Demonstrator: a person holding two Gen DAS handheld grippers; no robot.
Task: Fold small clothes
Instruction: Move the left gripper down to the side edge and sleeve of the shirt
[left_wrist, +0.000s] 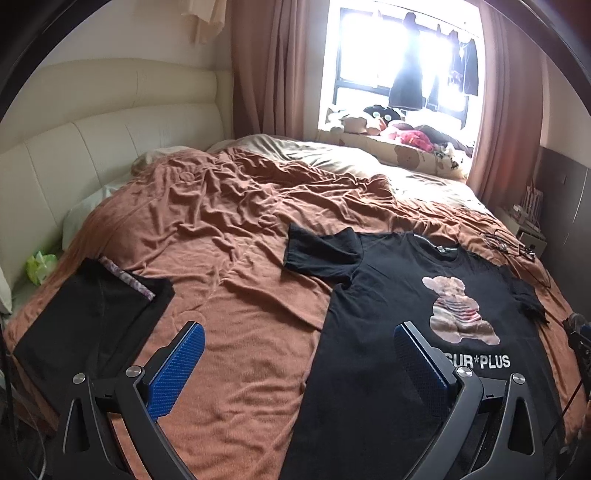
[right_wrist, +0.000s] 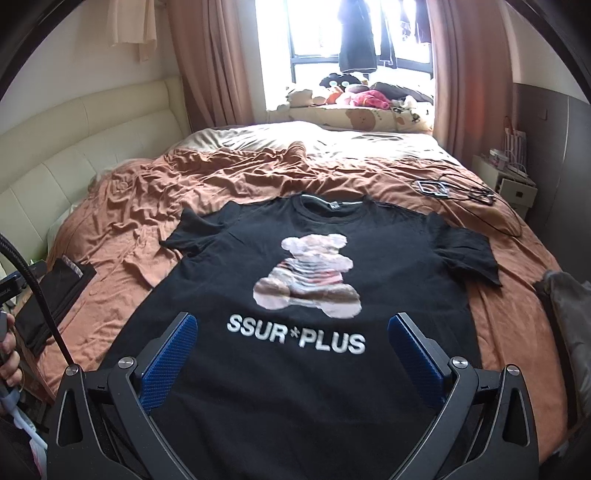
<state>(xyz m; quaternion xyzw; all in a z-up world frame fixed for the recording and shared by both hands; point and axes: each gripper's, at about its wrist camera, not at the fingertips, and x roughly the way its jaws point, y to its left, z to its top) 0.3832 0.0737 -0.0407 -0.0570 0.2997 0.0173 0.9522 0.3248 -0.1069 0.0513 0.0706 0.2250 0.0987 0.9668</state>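
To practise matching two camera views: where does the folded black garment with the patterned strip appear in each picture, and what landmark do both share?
Left wrist: folded black garment lies lower left, beside the left gripper.
Right wrist: it lies at the far left edge, mid-height.
Shared landmark: the black bear T-shirt spread flat on the bed.

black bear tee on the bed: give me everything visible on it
The black T-shirt lies spread flat, front up, on the rust-brown bedcover, collar towards the window. It looks like soft cotton knit, short-sleeved, with a ribbed crew neck and a label inside the collar. The chest carries a blurred-style teddy bear print above white "SSUR*PLUS" lettering. Both sleeves are spread outward; the one nearer the headboard is slightly rumpled. It is unfolded. The left gripper and right gripper are open, holding nothing.
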